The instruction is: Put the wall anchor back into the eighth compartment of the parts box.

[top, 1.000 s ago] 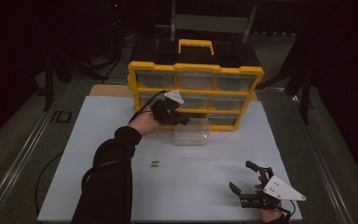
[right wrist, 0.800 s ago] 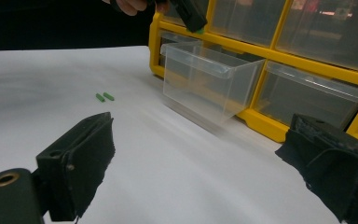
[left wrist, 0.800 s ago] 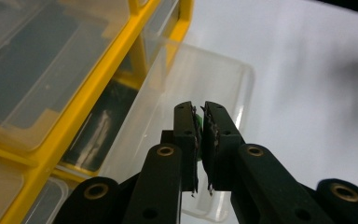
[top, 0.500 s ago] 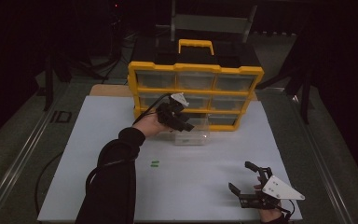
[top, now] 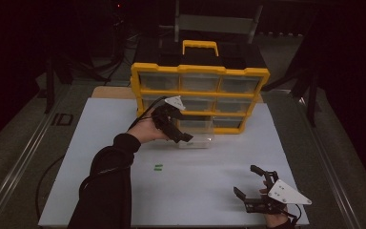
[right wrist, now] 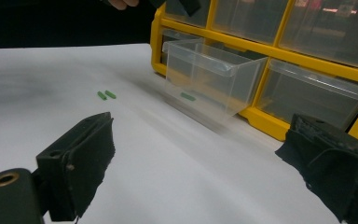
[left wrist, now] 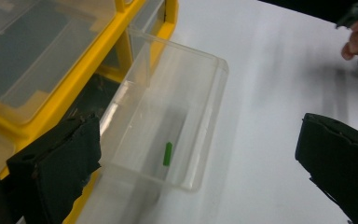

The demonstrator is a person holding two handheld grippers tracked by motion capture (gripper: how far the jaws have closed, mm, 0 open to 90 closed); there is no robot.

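From the high view, the room around the table is very dark and hard to see. A yellow box of drawers (top: 200, 98) stands at the far side of a white table top (top: 100, 143). One clear drawer (top: 196, 139) sticks out from its bottom row, on the left side. The left gripper (top: 183, 138) hangs just over the near left edge of that drawer. Its jaws are too small and dark here to tell how they stand. The person's black sleeve (top: 107, 186) is cut off at the bottom. Two little green pieces (top: 158, 167) lie on the white top, near the sleeve and well apart from the drawer. They look like one small green mark. The right gripper (top: 250, 188) sits near the bottom right corner with its jaws wide apart and nothing between them. Its hand is mostly cut off.

In the left gripper view, the two black jaws stand far apart and hold nothing. The clear drawer (left wrist: 168, 121) is pulled out below them. One small green stick (left wrist: 168, 154) lies on the drawer's floor. It is short and thin. The drawer's near edge is blurry.

In the right gripper view, the jaws are also wide apart and empty. The clear drawer (right wrist: 212, 77) looks smeared at the bottom. A green piece (right wrist: 187, 97) shows through its wall. Two green pieces (right wrist: 106, 95) lie side by side on the white top.
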